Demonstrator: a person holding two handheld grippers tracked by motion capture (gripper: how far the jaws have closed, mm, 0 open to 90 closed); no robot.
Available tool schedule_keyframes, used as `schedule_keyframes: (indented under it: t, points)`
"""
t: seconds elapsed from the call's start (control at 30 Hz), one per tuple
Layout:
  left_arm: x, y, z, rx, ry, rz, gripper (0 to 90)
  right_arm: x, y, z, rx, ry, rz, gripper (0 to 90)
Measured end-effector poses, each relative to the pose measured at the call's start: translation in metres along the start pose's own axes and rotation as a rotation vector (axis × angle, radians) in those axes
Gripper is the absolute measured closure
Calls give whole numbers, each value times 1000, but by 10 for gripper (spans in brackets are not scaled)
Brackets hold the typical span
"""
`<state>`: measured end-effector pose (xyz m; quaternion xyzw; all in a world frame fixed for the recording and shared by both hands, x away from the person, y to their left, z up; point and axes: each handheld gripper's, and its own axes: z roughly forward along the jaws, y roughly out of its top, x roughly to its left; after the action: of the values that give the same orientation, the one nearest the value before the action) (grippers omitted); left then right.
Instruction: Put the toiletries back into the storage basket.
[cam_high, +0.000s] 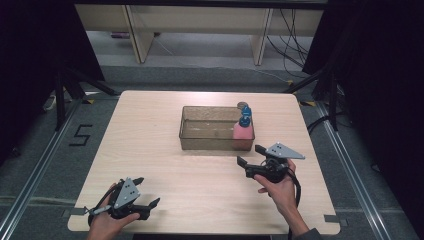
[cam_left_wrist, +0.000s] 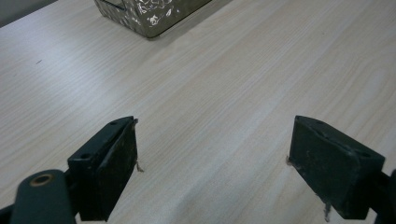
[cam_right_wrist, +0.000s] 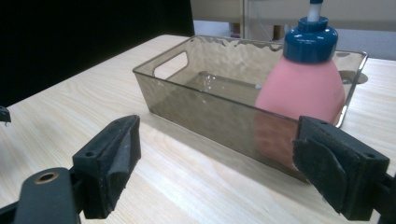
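A smoky clear plastic bin (cam_high: 192, 131) stands on the wooden table (cam_high: 150, 150), right of centre. A pink bottle with a blue pump top (cam_high: 243, 131) stands upright in the bin's right end, and it looms large as the pink bottle (cam_right_wrist: 303, 84) in the right gripper view. My right gripper (cam_high: 251, 156) hovers open just in front of the bin's right end, jaws wide apart with nothing between them. Near the front left edge my left gripper (cam_high: 146, 191) is open over bare wood, far from the bin (cam_left_wrist: 149, 14).
A small dark round object (cam_high: 242, 105) lies behind the bin's far right corner. Black tripod legs stand at both far sides of the table. A "5" mark (cam_high: 80, 135) is taped on the floor at left. Wooden furniture legs and cables sit beyond.
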<state>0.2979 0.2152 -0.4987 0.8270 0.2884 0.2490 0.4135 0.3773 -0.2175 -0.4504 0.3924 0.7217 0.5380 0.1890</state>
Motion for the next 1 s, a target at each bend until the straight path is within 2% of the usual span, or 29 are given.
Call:
schedule_keyframes:
  t: [0.07, 0.13, 0.2, 0.23, 0.3, 0.33, 0.4, 0.5, 0.53, 0.6, 0.63, 0.7, 0.73, 0.8, 0.83, 0.87, 1.0]
  points:
    - [-1, 0, 0, -5, -6, -5, 150, 0, -1, -1, 1, -4, 8, 164]
    - [0, 0, 0, -7, 4, -6, 149, 1, -4, -3, 6, -3, 35, 164]
    - [0, 0, 0, -7, 5, -7, 149, -1, -6, -5, 12, -9, 11, 164]
    - [0, 0, 0, -6, 4, -5, 149, 1, -7, -6, 8, -1, 46, 164]
    - [-1, 0, 0, 0, 2, -4, 149, 1, -9, -7, 12, 6, 41, 164]
    - [-1, 0, 0, 0, 2, -5, 149, -1, -9, -7, 3, -1, 11, 165]
    - [0, 0, 0, -2, 0, -4, 150, 0, -10, -10, 25, -5, 19, 164]
    - [0, 0, 0, -2, 0, -4, 149, 0, -9, -13, 25, -3, 6, 164]
    - [0, 0, 0, -2, -1, -4, 149, 3, -10, -13, 30, 3, 45, 164]
    - [0, 0, 0, -1, -1, -5, 150, 2, -11, -14, 8, -14, -13, 165]
    - [0, 0, 0, -1, 1, -4, 150, 5, -12, -14, 14, 3, 20, 168]
    - [-1, 0, 0, -5, 0, -11, 150, 4, -12, -16, 20, -2, 1, 168]
    - [-1, 0, 0, -2, 3, -10, 150, 5, -14, -15, 19, 11, 19, 168]
    - [0, 0, 0, -2, 0, -4, 149, 5, -16, -16, 26, 10, 3, 168]
    - [0, 0, 0, -2, 2, -4, 149, 7, -17, -17, 36, 21, 34, 168]
    - [0, 0, 0, -1, 1, -5, 150, 6, -16, -17, 28, 13, 6, 168]
    - [0, 0, 0, -1, 3, -4, 150, 8, -18, -20, 22, 24, 22, 168]
